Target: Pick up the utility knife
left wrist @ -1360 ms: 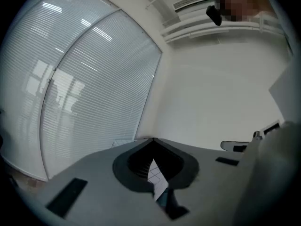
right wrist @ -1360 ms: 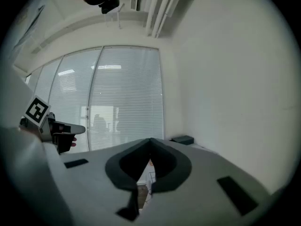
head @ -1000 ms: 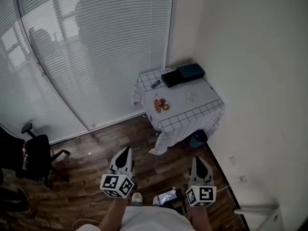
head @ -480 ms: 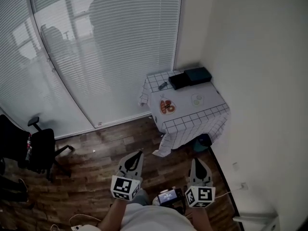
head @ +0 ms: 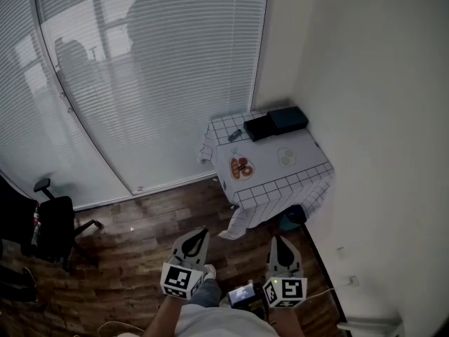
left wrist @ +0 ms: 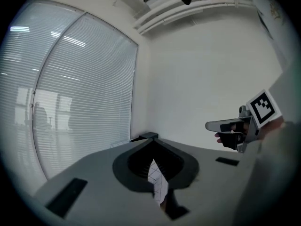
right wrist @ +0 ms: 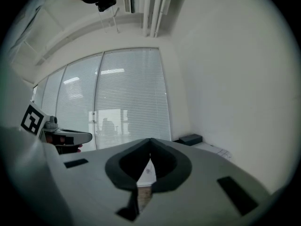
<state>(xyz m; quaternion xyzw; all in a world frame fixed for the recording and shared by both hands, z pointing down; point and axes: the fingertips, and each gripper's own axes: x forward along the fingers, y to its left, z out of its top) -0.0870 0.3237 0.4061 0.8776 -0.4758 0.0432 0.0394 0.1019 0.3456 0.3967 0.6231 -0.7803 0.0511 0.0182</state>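
Note:
Far ahead, a small table (head: 309, 144) with a checked cloth stands in the corner. A small dark object (head: 235, 135), likely the utility knife, lies near its back left edge. Both grippers hang low in the head view, well short of the table and above the wooden floor. My left gripper (head: 203, 232) is shut and holds nothing; its tips meet in the left gripper view (left wrist: 151, 144). My right gripper (head: 275, 239) is also shut and holds nothing, as the right gripper view (right wrist: 150, 140) shows. Each gripper view catches the other gripper at its edge.
The table also holds a plate of food (head: 241, 168), a white plate (head: 285, 157) and two dark boxes (head: 276, 123). A blue object (head: 292, 217) sits under the cloth. An office chair (head: 52, 227) stands at the left. Blinds cover the glass wall; a white wall runs along the right.
The left gripper has rolled and moved a little to the right. The right gripper has shifted slightly left. The view of the room has swung a bit; both stay shut.

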